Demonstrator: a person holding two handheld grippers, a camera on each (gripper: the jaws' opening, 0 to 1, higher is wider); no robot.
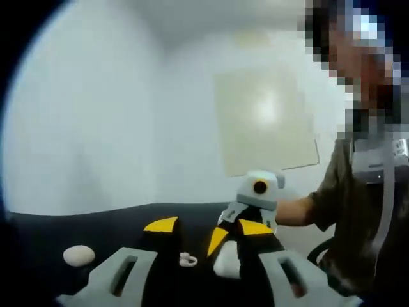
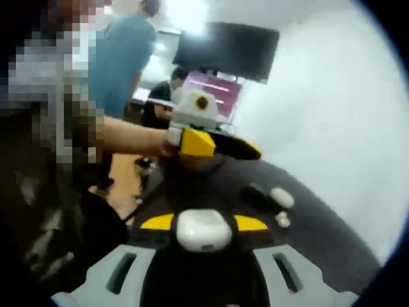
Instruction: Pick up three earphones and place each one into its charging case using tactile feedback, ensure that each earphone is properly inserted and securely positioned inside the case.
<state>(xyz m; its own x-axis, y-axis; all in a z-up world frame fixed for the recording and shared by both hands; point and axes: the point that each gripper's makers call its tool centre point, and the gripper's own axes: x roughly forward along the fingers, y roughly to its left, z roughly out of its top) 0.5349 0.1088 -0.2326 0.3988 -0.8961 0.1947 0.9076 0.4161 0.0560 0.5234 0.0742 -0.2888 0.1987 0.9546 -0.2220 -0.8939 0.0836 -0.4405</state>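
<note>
My right gripper is shut on a rounded white charging case, held between its yellow tips over the black table. In the left gripper view that same case shows low in the middle, with the right gripper reaching in from the right. My left gripper is open, its yellow tips wide apart above the table. A small white earphone lies on the table just beneath it. In the right gripper view the left gripper hovers beyond the held case.
A second white oval case rests on the table at the left. In the right gripper view a white case, a small white earphone and a dark object lie together. The person sits close. Other people and a monitor are behind.
</note>
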